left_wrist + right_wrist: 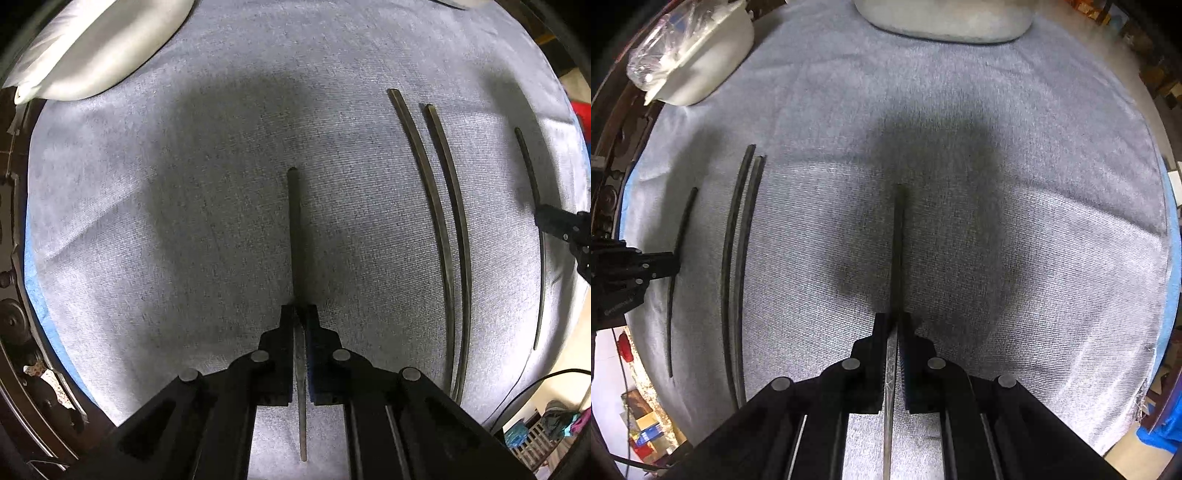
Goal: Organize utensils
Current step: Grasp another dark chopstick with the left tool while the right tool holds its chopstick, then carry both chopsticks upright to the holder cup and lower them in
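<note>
In the left wrist view, a dark chopstick [295, 236] is clamped between the closed fingers of the left gripper [300, 314] at lower centre, over a grey-blue cloth [166, 221]; a pair of chopsticks [441, 221] is laid side by side, right of centre; a white pillow [92, 48] is seen at upper left. In the right wrist view, another chopstick [897, 251] is pinched by the right gripper [893, 325] at lower centre; a white container [698, 55] is seen at upper left.
</note>
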`<action>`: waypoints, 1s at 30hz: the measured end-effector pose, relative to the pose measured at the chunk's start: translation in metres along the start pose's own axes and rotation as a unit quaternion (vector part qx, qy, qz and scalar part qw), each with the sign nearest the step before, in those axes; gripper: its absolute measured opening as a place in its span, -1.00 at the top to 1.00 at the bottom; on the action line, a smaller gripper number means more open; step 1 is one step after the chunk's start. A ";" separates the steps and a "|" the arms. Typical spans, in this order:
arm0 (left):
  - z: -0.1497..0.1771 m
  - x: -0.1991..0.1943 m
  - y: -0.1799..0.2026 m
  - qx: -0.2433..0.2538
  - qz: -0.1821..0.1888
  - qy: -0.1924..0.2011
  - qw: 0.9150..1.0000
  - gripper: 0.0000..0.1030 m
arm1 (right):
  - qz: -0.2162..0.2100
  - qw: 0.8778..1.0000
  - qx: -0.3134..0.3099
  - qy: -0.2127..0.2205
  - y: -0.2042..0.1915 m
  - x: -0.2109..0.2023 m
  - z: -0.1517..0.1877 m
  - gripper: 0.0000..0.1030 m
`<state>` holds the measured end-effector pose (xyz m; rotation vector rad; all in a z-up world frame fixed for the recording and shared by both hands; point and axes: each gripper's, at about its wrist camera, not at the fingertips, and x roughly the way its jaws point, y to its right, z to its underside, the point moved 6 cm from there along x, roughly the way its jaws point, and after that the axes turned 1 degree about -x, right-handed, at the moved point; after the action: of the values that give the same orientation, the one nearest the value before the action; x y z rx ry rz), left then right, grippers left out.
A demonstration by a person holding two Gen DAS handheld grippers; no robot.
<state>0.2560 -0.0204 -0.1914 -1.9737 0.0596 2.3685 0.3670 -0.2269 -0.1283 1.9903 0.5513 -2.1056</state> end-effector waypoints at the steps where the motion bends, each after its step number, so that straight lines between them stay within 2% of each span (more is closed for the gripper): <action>1: -0.003 -0.001 0.000 -0.001 0.003 0.000 1.000 0.89 | 0.002 1.000 -0.001 -0.009 -0.001 0.000 -0.003 0.83; 4: -0.008 0.002 0.005 -0.002 0.011 0.009 1.000 0.89 | 0.013 1.000 -0.007 -0.022 -0.003 0.001 -0.010 0.83; 6: 0.001 0.003 -0.005 -0.016 0.026 0.022 0.999 0.89 | 0.013 1.000 0.000 -0.014 -0.002 0.000 -0.011 0.86; 12: 0.031 -0.005 -0.027 -0.067 0.079 0.075 0.992 0.90 | -0.013 0.998 0.045 0.040 0.009 -0.015 0.008 0.88; 14: 0.045 -0.016 -0.037 -0.088 0.102 0.111 0.985 0.90 | -0.034 0.995 0.061 0.076 0.012 -0.032 0.018 0.88; 18: 0.071 -0.034 -0.052 -0.129 0.111 0.172 0.970 0.90 | -0.060 0.987 0.082 0.127 0.010 -0.059 0.039 0.88; 21: 0.093 -0.045 -0.056 -0.148 0.105 0.212 0.960 0.90 | -0.063 0.981 0.087 0.159 0.007 -0.072 0.063 0.88; 27: 0.128 -0.062 -0.058 -0.186 0.126 0.263 0.938 0.90 | -0.065 0.970 0.098 0.211 0.006 -0.091 0.103 0.88; 30: 0.141 -0.072 -0.067 -0.212 0.136 0.288 0.924 0.90 | -0.072 0.965 0.104 0.230 0.005 -0.102 0.120 0.88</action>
<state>0.1351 0.0548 -0.0945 -2.9961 -0.1820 1.9568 0.2665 -0.2909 -0.0244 2.6607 0.5789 -1.8345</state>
